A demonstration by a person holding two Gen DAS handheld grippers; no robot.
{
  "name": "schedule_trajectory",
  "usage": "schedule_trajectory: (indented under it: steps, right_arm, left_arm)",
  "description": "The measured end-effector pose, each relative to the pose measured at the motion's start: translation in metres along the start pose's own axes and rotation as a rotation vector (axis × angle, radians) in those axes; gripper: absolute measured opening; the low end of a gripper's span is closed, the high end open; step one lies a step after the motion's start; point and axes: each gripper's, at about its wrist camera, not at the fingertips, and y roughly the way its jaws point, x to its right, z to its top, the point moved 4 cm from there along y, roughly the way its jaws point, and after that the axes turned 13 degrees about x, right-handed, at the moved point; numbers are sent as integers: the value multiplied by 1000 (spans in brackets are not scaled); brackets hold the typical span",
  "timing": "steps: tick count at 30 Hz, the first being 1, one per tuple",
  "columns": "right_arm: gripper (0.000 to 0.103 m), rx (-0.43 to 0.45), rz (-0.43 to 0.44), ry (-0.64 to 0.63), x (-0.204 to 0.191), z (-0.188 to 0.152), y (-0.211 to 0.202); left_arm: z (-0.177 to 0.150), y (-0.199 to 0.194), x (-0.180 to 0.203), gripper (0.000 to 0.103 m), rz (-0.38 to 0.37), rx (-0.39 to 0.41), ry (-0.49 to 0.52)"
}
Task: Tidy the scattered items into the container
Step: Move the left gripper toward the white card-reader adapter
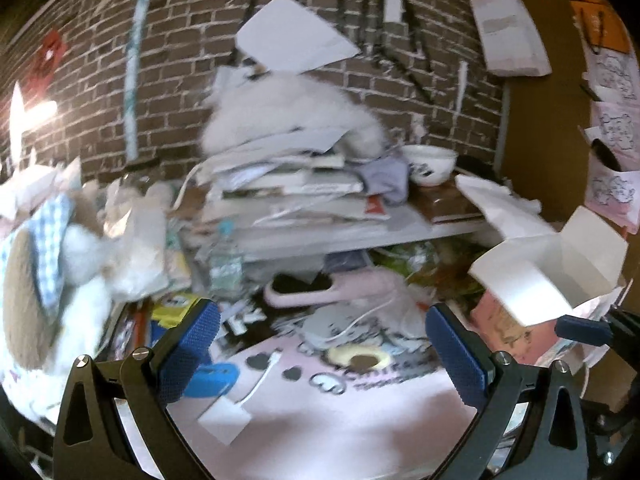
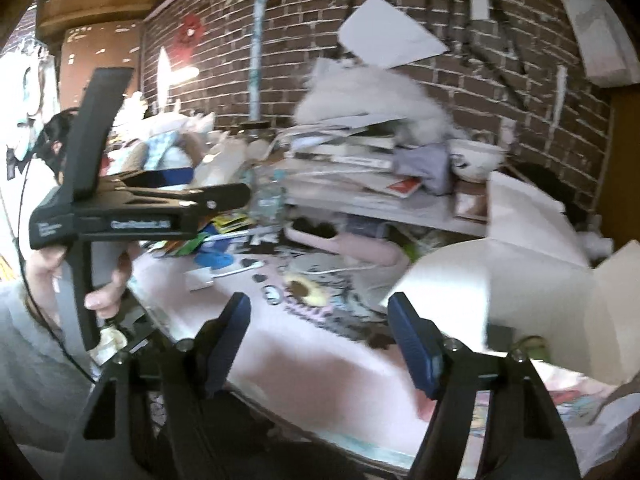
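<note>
Both hand-held grippers open over pink tabletop, nothing gripped.

Left hand-held gripper (image 1: 322, 344): blue pads spread wide at the bottom of the frame, empty. Right hand-held gripper (image 2: 320, 338): same, wide apart, empty; left unit also shows side-on at the left of the right wrist view, white logo text on its body too blurred to read. Pink tabletop (image 1: 360, 408) carries a white charger block (image 1: 225, 420) with cable lower centre, a tape roll (image 1: 358, 355) just beyond on a printed mat whose lettering is unreadable. Open white cardboard box (image 1: 548, 268), the container, sits right of centre, flaps up. Further back: pink slipper (image 1: 332, 286), clear bottle (image 1: 226, 264), paper stack (image 1: 296, 188), white bowl (image 1: 430, 164), brick wall (image 1: 176, 28).
</note>
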Motion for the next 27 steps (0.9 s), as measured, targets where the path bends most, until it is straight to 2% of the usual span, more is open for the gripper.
schedule_trajectory:
  steps: [3,5,6,11,19,23,25,27]
  right_arm:
    - [68,-5,47,-7,-14,-8,9]
    - [57,-15,72,-22,-23,-15,17]
    - [56,-25,80,-30,-27,-18,23]
    - [55,-83,77,-63,-35,-38,49]
    - [55,-159,62,-29,-24,-61,69]
    - [55,-178,56,-24,-21,-72,73]
    - [55,-191,58,0,-18,-79,74]
    - [55,-203,60,17,-15,-84,74]
  left_arm:
    - [-15,2,-12,103,21,-20,-19]
    - [-25,3,-19,103,21,-33,-36]
    - [-31,4,-22,103,18,-39,-44]
    - [-58,8,-36,103,31,-77,-38]
    - [-96,16,-53,103,87,-105,93]
    - [-112,22,-63,102,69,-117,95]
    - [-117,24,-67,96,66,-110,93]
    - [-120,26,-71,94,67,-105,110]
